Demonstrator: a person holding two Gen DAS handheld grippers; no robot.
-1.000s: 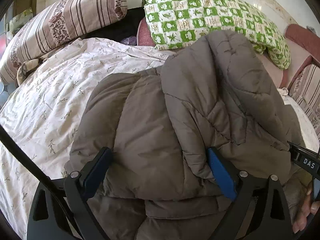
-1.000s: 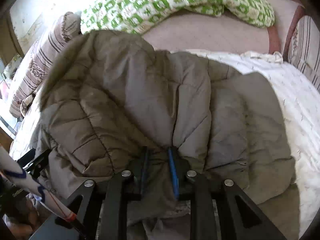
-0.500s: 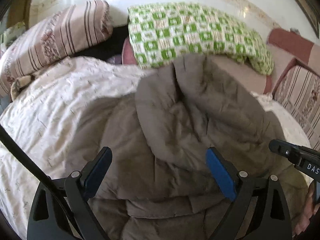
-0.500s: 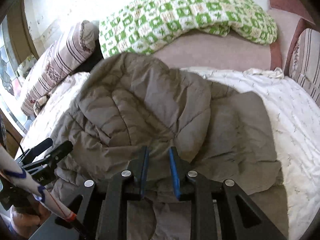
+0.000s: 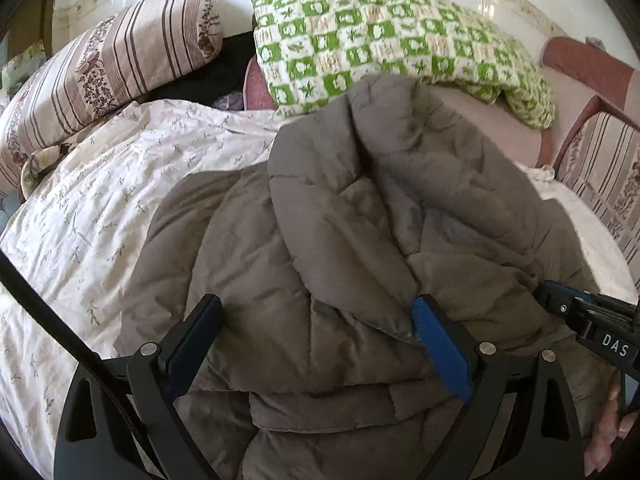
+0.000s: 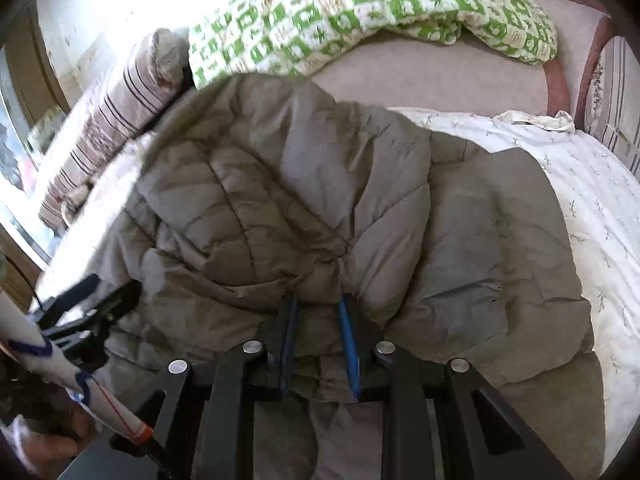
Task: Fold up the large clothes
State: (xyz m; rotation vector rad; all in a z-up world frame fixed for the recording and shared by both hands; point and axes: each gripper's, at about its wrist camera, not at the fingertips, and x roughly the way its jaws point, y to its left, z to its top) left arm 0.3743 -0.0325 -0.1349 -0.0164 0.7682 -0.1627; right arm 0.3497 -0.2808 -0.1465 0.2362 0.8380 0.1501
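Observation:
A big grey-brown quilted jacket (image 5: pixel 340 248) lies bunched on a floral white bedsheet (image 5: pixel 92 208), with one part folded over the rest. My left gripper (image 5: pixel 316 332) is open, its blue pads wide apart over the jacket's near edge. My right gripper (image 6: pixel 318 320) is shut on a pinched fold of the jacket (image 6: pixel 320 208) and holds it. The right gripper also shows at the right edge of the left wrist view (image 5: pixel 588 320). The left gripper shows at the left of the right wrist view (image 6: pixel 96 300).
A striped bolster pillow (image 5: pixel 108 60) lies at the far left. A green-and-white checked blanket (image 5: pixel 384 40) lies along the far side on a pink cushion (image 6: pixel 432 76). A striped cushion (image 5: pixel 600 168) stands at the right. The sheet (image 6: pixel 580 184) lies bare at the right.
The folded jacket part has come further over toward me and to the left, carried by the right gripper. The left gripper stays open over the near edge.

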